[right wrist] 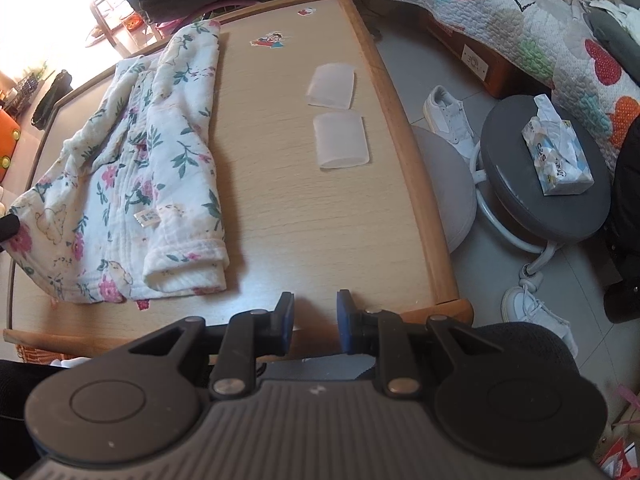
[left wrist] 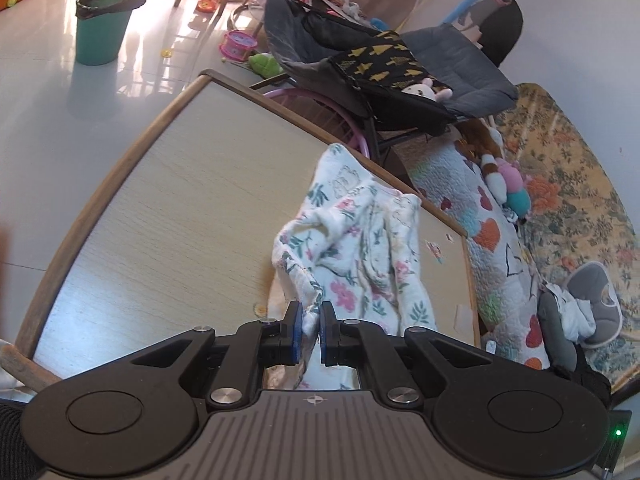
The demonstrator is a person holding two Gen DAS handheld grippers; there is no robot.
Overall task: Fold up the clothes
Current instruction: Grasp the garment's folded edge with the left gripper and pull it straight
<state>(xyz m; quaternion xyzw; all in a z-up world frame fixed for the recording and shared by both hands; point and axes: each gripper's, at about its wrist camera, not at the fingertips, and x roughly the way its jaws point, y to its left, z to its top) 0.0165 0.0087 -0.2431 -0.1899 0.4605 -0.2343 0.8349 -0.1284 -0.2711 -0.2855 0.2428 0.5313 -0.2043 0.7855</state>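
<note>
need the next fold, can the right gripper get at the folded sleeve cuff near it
Probably yes: the right gripper is open and empty, with only bare table between it and the sleeve cuff.

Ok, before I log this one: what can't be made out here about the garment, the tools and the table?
- Garment part pinched by the left tool: left wrist view, bunched cloth hides which edge or corner it is.
- Care tag: right wrist view, print too small to read.
- Table near edge: both views, tool bodies cover it.
- Left tool in the right wrist view: all but cut off by the left picture edge.
- Right tool: open, nothing between its pads.
</note>
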